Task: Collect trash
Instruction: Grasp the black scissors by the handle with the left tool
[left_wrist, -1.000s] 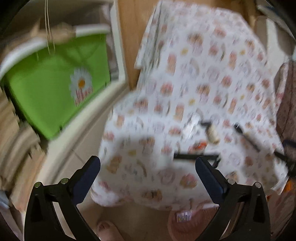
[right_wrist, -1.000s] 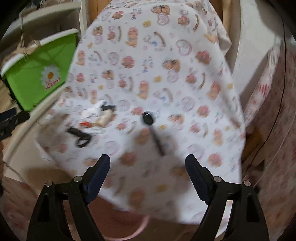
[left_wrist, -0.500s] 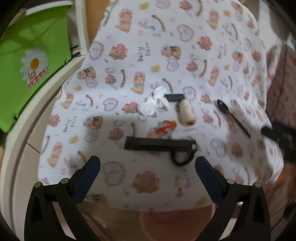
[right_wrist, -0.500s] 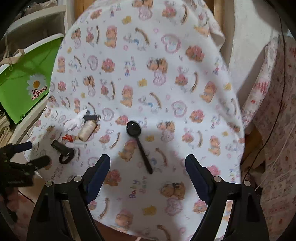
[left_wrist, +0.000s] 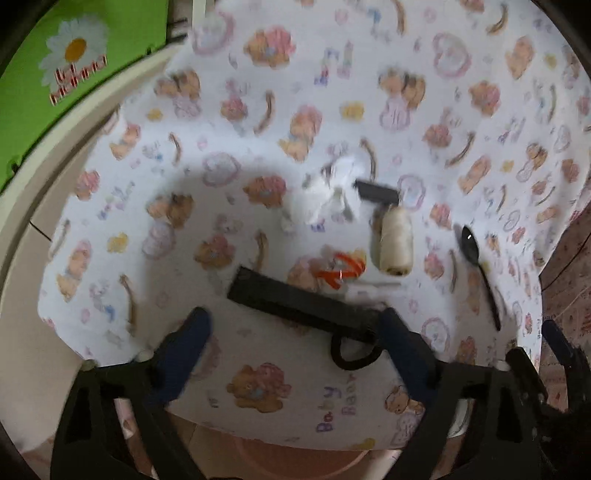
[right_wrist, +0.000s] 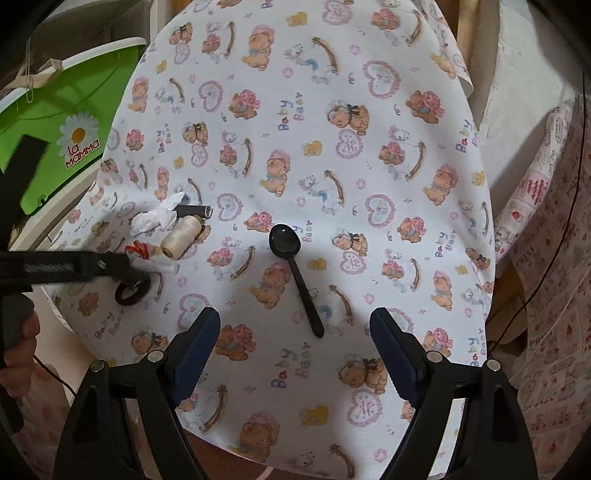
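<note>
- The left-wrist view is smearing throughout; cloth prints and small items are reading soft-edged.
- The left gripper (left_wrist: 291, 332) is sitting at the bottom of that frame, jaws closing, fingers not clamped on anything; the black strap (left_wrist: 295, 302) is lying between them, its ring end partly hiding behind the right finger.
- In the right-wrist view the left gripper (right_wrist: 122, 269) is entering from the left edge as a dark blur, covering most of the strap; only the ring (right_wrist: 131, 291) is showing.
- A hand (right_wrist: 18, 347) is being cut off at the lower left edge.
- The right gripper (right_wrist: 295, 332) is holding its fingers released and apart, with the handle tip of the spoon (right_wrist: 295, 266) lying between them.
- The tissue (left_wrist: 325, 192), crumpled white and soft, is lying centre frame on the cloth (left_wrist: 110, 258), a white fabric printed with bears.
- The orange scrap (left_wrist: 341, 271) is lying below the tissue; its material is hard to make out.
- The thread spool (left_wrist: 395, 243), cream and cylindrical, is lying just right of the scrap.
- A black tube (left_wrist: 376, 192) is lying just beside the tissue, its nature unclear.
- The spoon is glossy black plastic.
- The green bin (right_wrist: 66, 122), with a daisy print, is being cropped at the upper left.
</note>
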